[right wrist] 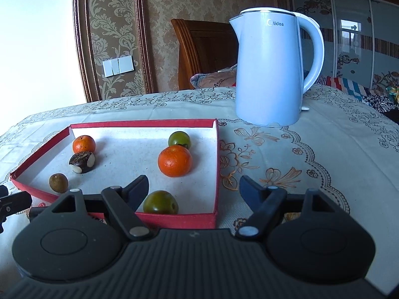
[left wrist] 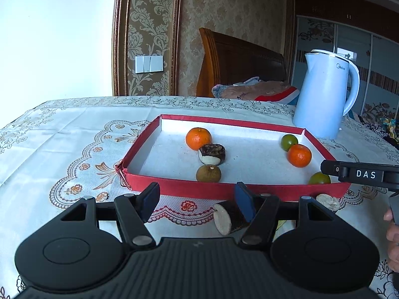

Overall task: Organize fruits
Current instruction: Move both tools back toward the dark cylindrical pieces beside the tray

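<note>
Only the left wrist view shows a dark cut piece [left wrist: 230, 218], perhaps fruit.

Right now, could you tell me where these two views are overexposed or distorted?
Left wrist view: the wall on the left is blown out to white, and the red tray bows from fisheye curvature. Right wrist view: the same white blowout at left, soft sheen on the kettle, table edge curved.

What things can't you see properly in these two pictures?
- Dark cut piece with pale face, left wrist view: the blue gripper pad covers part.
- Green round fruit, left wrist view: half hidden by the red tray's wall.
- Pale lump outside the tray: too small to name.
- Person's hand: cut off by the edge.
</note>
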Demonstrator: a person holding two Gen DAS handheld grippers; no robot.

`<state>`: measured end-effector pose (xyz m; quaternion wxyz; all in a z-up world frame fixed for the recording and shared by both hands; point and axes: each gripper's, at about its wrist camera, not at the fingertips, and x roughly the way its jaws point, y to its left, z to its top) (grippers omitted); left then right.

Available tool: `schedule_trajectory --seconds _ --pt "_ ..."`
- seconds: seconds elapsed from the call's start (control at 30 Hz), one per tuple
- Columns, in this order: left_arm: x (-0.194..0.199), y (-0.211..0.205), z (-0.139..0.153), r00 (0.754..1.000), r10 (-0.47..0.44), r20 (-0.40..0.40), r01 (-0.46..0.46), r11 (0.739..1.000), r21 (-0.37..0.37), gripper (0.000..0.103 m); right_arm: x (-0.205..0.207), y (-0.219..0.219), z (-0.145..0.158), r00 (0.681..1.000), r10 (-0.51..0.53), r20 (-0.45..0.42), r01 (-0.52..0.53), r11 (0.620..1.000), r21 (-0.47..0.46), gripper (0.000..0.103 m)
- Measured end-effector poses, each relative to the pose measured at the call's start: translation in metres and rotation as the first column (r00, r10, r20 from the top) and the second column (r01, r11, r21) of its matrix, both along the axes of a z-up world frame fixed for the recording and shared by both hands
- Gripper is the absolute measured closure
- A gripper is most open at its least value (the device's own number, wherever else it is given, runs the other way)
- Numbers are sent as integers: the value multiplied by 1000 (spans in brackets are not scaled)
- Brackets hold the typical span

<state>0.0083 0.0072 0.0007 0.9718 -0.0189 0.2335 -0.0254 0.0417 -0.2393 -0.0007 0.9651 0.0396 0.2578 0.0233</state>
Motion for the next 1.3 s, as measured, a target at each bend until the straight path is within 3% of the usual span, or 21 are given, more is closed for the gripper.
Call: schedule_trajectory --seconds 0.23,0.47,0.6,0.8,0.93,1.03,1.13,1.3 --pt "-4 0 -3 1000 -18 -15 18 1000 -1 37 -16 -6 -1 1000 9 16 -9 1000 11 21" --pt "2 -4 -7 998 -35 -55 35 999 0 37 -24 -1 0 999 19 42 -18 999 -35 15" --pt "12 -7 -9 997 -24 -73 22 1000 -16 30 -24 -2 0 999 22 35 -21 1000 -24 15" --pt "15 -11 -9 997 -19 -71 19 1000 5 28 -24 -2 -1 999 22 28 -22 1000 -14 15" --pt "5 -2 -7 997 71 -32 -69 995 65 26 -24 -4 -1 999 16 29 -16 1000 -8 14" --pt "0 14 -4 993 117 -27 -117 993 8 26 -23 -4 -1 1000 15 25 -15 1000 -5 14" --pt "0 24 -1 997 66 -42 -69 993 -91 27 -23 -4 -1 1000 16 25 -16 1000 -7 13" --pt "0 10 -2 995 -83 -57 77 991 -106 26 -22 -4 -1 1000 11 21 -11 1000 -8 11"
